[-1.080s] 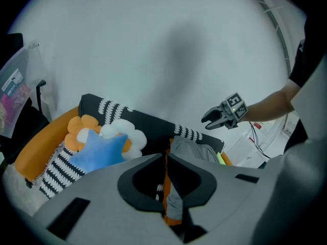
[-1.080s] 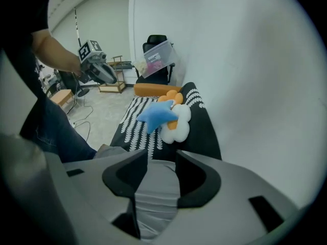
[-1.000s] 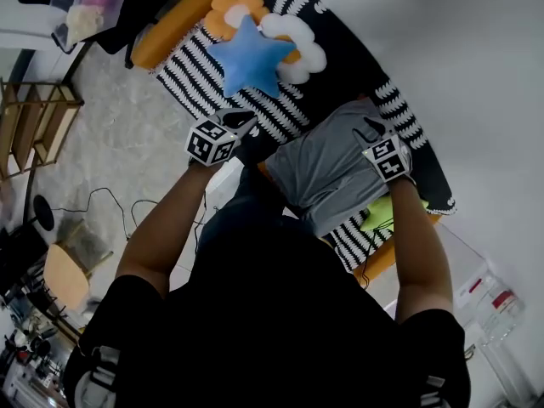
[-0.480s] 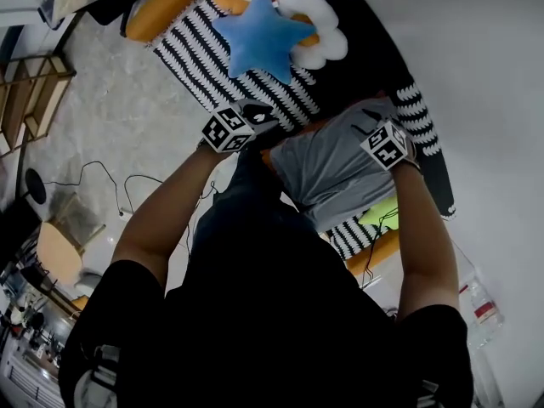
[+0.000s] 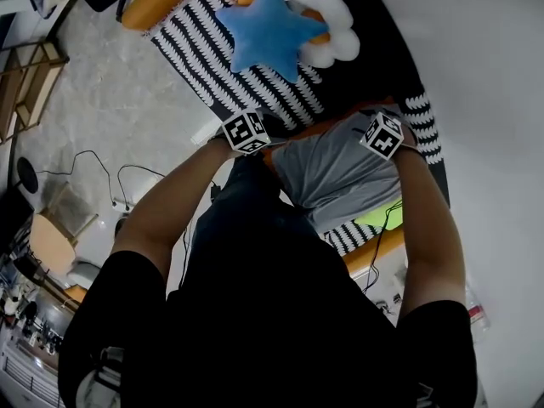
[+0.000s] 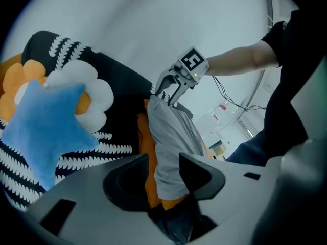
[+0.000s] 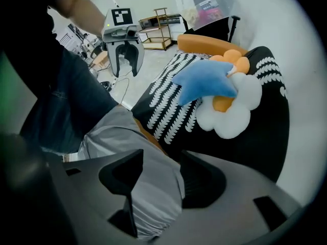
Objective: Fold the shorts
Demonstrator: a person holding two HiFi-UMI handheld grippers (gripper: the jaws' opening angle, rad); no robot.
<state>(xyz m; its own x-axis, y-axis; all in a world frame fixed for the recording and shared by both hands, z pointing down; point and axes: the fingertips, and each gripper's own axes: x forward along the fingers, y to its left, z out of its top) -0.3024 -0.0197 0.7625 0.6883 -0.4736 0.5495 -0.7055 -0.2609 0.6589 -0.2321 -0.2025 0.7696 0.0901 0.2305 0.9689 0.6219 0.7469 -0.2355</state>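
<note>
— Floor (image 5: 110,100), pale and speckled, fills the far left of the head view. What comes next?

— The left hand-held gripper (image 6: 163,160), at the left end of the grey shorts (image 5: 340,172). Its jaws have just been opening and now stand apart. The edge of the shorts hangs between them, and a strip of orange shows beside the cloth.

— And where do the shorts lie?

— They are draped over the orange rim (image 6: 144,152) of the black-and-white striped cover (image 5: 195,53). They lie nearer the person than a blue star cushion (image 5: 272,31) and a white flower cushion (image 5: 331,41), and they stretch from one gripper to the other.

— And the one on the right?

— The right hand-held gripper (image 7: 161,162) sits at the right end of the shorts. Its jaws have been opening too. They stand apart with a fold of grey cloth lying between them.
</note>
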